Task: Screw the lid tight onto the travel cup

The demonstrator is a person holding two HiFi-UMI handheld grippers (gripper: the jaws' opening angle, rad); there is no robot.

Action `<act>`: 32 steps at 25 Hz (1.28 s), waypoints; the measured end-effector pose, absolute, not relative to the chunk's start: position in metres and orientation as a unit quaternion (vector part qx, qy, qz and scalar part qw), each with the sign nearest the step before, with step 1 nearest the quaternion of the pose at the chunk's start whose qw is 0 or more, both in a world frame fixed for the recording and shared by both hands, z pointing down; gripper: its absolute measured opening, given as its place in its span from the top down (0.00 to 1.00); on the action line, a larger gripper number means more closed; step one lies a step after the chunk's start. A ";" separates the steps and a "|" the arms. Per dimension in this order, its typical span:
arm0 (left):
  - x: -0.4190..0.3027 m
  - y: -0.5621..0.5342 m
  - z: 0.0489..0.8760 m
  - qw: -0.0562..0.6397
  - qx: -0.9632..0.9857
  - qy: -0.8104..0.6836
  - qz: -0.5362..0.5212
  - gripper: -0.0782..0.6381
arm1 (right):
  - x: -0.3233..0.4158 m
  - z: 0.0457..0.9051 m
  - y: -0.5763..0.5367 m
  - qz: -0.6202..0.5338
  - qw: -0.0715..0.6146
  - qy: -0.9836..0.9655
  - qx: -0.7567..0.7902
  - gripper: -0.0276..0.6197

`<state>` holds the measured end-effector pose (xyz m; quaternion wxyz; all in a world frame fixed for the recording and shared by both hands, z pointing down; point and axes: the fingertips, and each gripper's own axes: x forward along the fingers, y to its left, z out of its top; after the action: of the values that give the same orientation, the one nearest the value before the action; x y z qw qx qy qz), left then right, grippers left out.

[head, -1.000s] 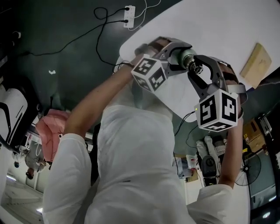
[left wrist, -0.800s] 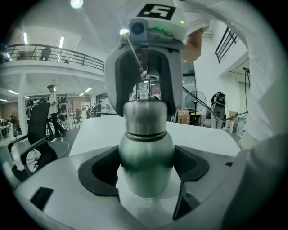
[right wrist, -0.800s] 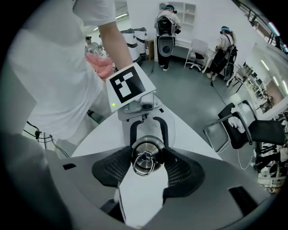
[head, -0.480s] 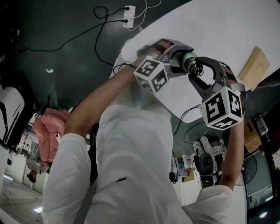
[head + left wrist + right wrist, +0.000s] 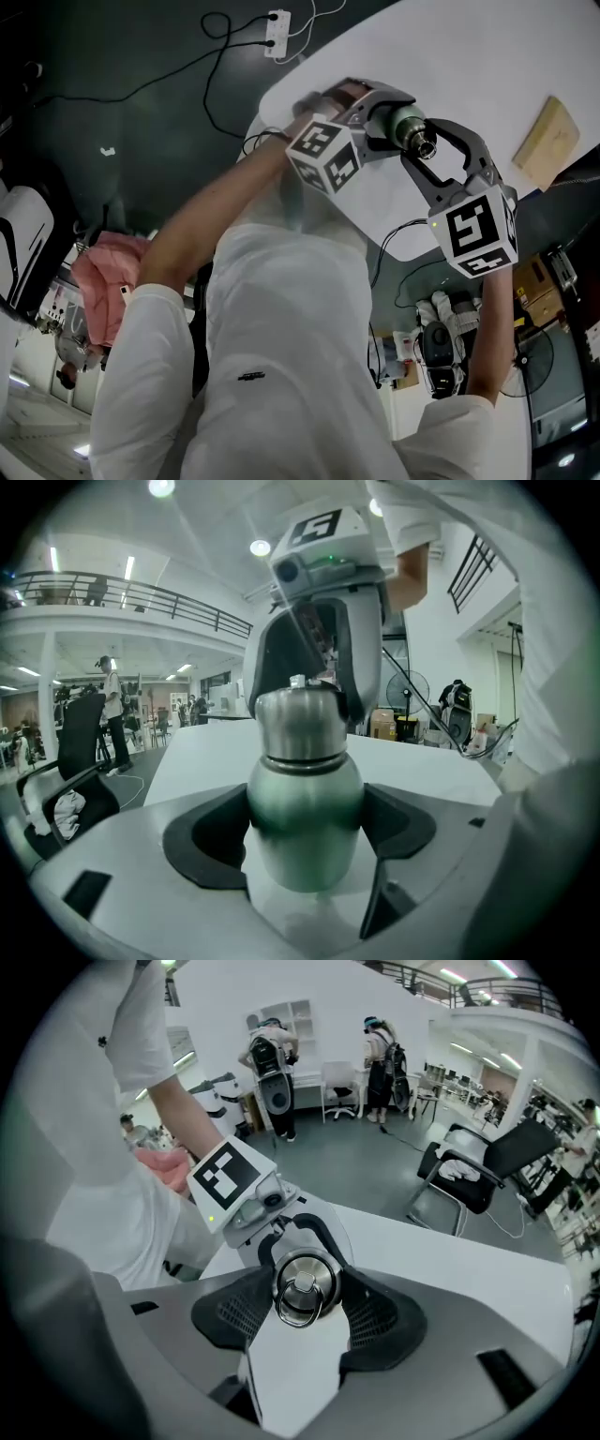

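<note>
Two grips: left claw (image 5: 305,832) cup (image 5: 305,785) (right claw (image 5: 302,1305) lid (image 5: 302,1281)).

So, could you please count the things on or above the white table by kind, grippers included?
travel cup: 1
lid: 1
grippers: 2 (left gripper, right gripper)
wooden block: 1
Total: 5

Greenish steel travel cup (image 5: 305,808), silver lid (image 5: 302,1288); black-and-white squared marker cubes (image 5: 323,155); table (image 5: 487,56) seemingly white.
</note>
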<state>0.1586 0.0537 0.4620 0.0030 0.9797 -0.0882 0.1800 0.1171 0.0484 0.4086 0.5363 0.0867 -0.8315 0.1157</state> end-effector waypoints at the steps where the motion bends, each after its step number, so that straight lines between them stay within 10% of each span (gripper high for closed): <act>1: 0.158 0.054 0.462 0.002 0.980 -0.088 0.180 0.40 | 0.117 0.408 0.048 0.124 0.530 -0.832 0.105 0.61; 17: 0.159 0.054 0.459 0.001 0.980 -0.090 0.178 0.40 | 0.129 0.403 0.041 0.226 0.434 -0.811 0.320 0.57; 32: 0.158 0.053 0.462 0.001 0.981 -0.083 0.175 0.40 | 0.117 0.374 0.054 0.077 0.496 -0.856 0.121 0.55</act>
<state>0.1580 0.0527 0.4616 0.0011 0.9810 -0.0833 0.1750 0.1166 0.0542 0.3735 0.4963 0.1210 -0.8562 0.0771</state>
